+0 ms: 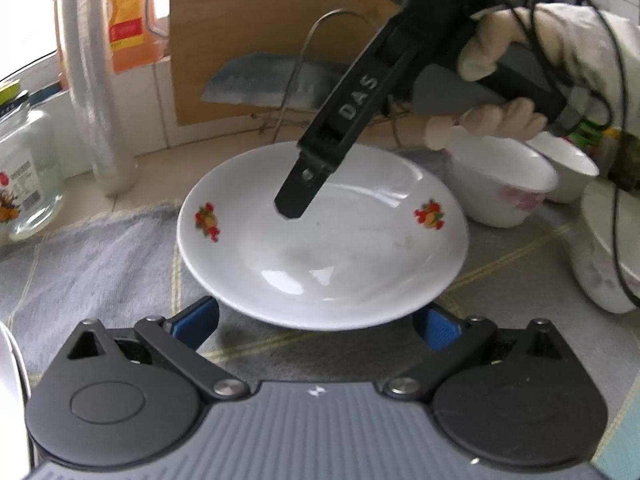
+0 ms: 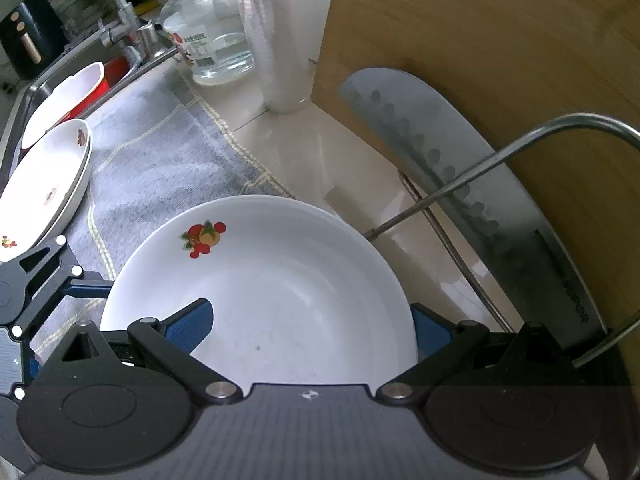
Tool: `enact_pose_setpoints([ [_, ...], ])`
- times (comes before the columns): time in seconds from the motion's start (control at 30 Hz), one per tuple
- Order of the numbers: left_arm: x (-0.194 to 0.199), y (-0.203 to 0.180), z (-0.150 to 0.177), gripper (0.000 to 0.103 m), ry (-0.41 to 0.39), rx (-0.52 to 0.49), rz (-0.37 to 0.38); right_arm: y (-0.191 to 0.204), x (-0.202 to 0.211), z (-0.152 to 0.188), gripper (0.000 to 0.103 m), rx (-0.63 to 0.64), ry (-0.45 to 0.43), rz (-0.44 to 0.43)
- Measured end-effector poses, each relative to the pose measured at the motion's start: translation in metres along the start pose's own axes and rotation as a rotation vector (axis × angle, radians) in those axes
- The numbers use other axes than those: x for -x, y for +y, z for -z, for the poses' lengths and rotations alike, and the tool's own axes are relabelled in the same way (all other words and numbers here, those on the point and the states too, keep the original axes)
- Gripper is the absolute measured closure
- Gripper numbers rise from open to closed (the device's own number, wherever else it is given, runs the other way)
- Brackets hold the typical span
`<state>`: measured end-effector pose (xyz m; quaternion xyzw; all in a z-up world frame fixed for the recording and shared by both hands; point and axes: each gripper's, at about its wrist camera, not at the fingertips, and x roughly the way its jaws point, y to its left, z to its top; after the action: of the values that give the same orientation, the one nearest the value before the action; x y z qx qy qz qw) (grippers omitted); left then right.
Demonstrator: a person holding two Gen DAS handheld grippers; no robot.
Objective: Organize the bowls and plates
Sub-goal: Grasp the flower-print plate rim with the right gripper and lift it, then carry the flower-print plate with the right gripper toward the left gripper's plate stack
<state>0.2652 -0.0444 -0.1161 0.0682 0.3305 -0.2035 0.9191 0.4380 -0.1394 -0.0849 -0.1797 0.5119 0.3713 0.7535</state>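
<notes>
A white deep plate (image 1: 320, 240) with red fruit motifs lies on the grey cloth mat (image 1: 100, 260). My left gripper (image 1: 318, 324) is open at its near rim, the blue pads (image 1: 196, 320) partly tucked under the edge on either side. The right gripper's black finger (image 1: 296, 196) reaches down over the plate's inside from the upper right, with a gloved hand (image 1: 504, 80) on its handle. In the right wrist view the right gripper (image 2: 310, 328) is open across the same plate (image 2: 280, 280): one pad over the inside, the other outside the rim.
Several white bowls (image 1: 500, 188) stand to the right. Two stacked plates (image 2: 44, 184) lie near the sink (image 2: 36, 92). A glass jar (image 2: 208, 40), a stack of clear cups (image 2: 280, 40), a wooden cutting board (image 2: 480, 60), a cleaver (image 2: 460, 184) and a wire rack (image 2: 560, 128) line the back.
</notes>
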Motion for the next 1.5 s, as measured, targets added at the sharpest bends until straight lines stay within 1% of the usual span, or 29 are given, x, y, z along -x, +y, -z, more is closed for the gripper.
enact_pose_setpoints([
  [0.2, -0.001, 0.003, -0.003, 0.001, 0.001, -0.011, 0.024, -0.003, 0.000, -0.002, 0.000, 0.003, 0.005, -0.027],
  [0.37, -0.003, 0.003, -0.002, 0.001, 0.001, -0.010, 0.026, -0.002, -0.002, -0.004, 0.000, 0.013, 0.003, -0.028],
  [0.73, -0.003, 0.004, -0.002, 0.001, 0.010, -0.021, 0.023, -0.009, -0.001, -0.005, 0.000, -0.019, -0.002, -0.090],
  [0.87, -0.006, 0.004, -0.003, 0.001, 0.014, -0.027, 0.023, -0.006, -0.003, -0.005, 0.000, -0.001, -0.009, -0.077],
  [1.07, -0.008, 0.005, -0.004, 0.001, 0.018, -0.031, 0.021, -0.006, -0.005, -0.006, 0.000, 0.002, -0.018, -0.082],
  [1.33, -0.004, 0.005, -0.004, 0.001, 0.032, -0.034, 0.010, -0.006, 0.005, -0.004, 0.000, -0.005, -0.048, -0.108],
  [1.5, 0.000, 0.004, -0.001, 0.001, 0.036, -0.048, 0.003, -0.001, 0.008, -0.004, 0.000, 0.004, -0.051, -0.108],
])
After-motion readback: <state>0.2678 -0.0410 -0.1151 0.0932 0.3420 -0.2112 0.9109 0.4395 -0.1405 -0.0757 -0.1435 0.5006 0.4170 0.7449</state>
